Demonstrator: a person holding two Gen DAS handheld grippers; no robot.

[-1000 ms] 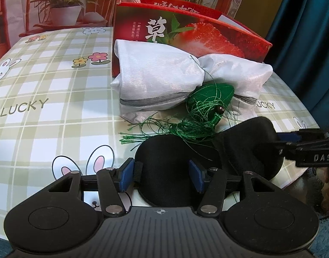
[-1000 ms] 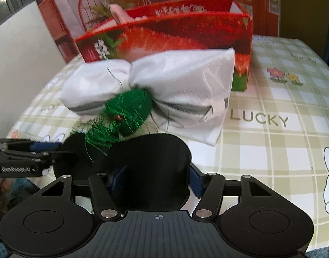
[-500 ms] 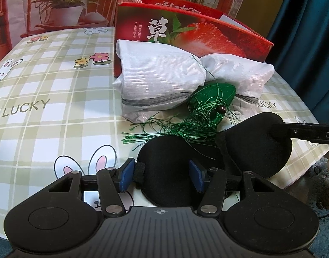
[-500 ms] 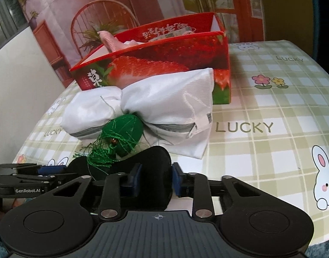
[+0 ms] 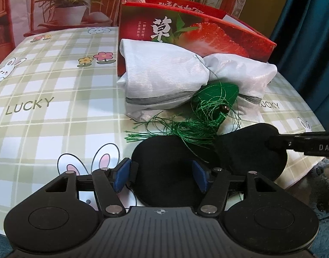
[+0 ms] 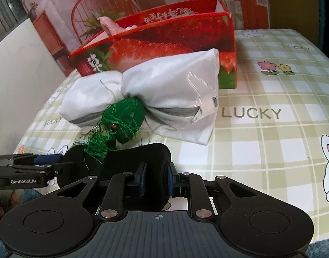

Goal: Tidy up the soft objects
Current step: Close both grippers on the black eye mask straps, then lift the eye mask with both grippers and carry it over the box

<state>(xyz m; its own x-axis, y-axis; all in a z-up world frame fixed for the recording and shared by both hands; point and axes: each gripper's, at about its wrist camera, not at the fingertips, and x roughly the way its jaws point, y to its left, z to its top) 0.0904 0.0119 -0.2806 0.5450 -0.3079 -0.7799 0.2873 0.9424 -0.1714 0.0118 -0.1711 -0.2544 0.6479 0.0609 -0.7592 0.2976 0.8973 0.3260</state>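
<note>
Nearest you, your right gripper point(image 6: 156, 179) is closing on one lobe of the black eye mask point(image 5: 168, 172). The blue pads already pinch its padded edge from both sides, and the foam bulges up between them, so the grip looks firm enough to carry that end. Your left gripper point(image 5: 161, 177) straddles the other lobe with its jaws spread and opening a little. The mask lies between the pads point(image 5: 121, 175), but they do not seem to press it. My guess is that you are keeping this side loose so the right hand can take the weight alone, or getting ready to re-seat the grip.

The mask sits at the near edge of the table point(image 5: 56, 99), part of it overhanging, which is why both tools can reach it from below the rim.

Just beyond it, the green tassel point(image 6: 121, 126) trails its threads over the mask's middle. Expect them to drag or snag when you lift.

The tassel's body leans against the white pouch point(image 6: 170, 99), which lies in front of the strawberry box point(image 6: 164, 43). The box stands open at the top, with something pink point(image 6: 109, 24) already poking out. That is likely where these soft things belong.
</note>
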